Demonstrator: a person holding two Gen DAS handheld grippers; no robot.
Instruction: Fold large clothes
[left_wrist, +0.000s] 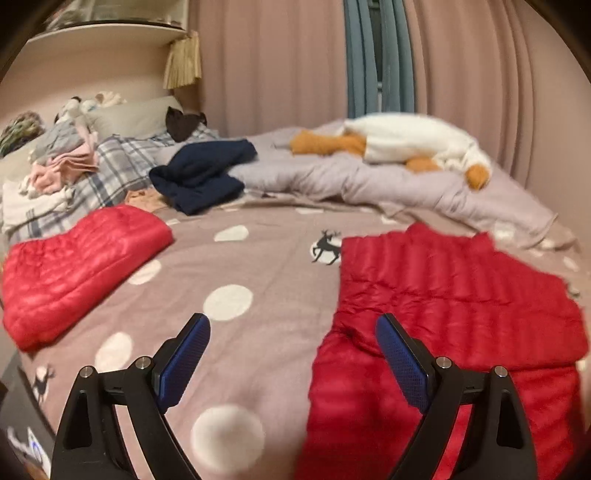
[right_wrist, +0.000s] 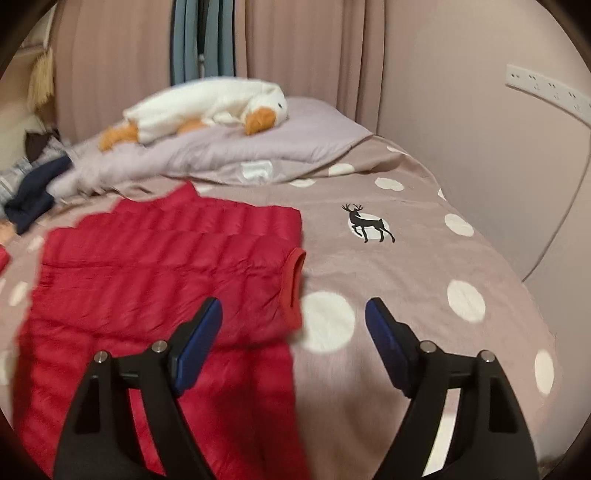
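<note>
A red quilted down garment (left_wrist: 450, 295) lies spread on the spotted bed cover (left_wrist: 258, 258), partly folded over itself. It also shows in the right wrist view (right_wrist: 155, 273) with a ribbed cuff (right_wrist: 293, 291) at its right edge. My left gripper (left_wrist: 293, 332) is open and empty, hovering over the garment's left edge. My right gripper (right_wrist: 293, 317) is open and empty above the garment's right edge, near the cuff. A second red quilted garment (left_wrist: 81, 269) lies folded at the left of the bed.
A navy garment (left_wrist: 203, 177), a plaid blanket (left_wrist: 110, 166) and a heap of clothes (left_wrist: 62, 162) lie at the back left. A lilac duvet (left_wrist: 369, 181) with a plush goose (left_wrist: 413, 144) lies at the back. A wall (right_wrist: 498, 147) with a socket strip (right_wrist: 546, 92) borders the bed's right side.
</note>
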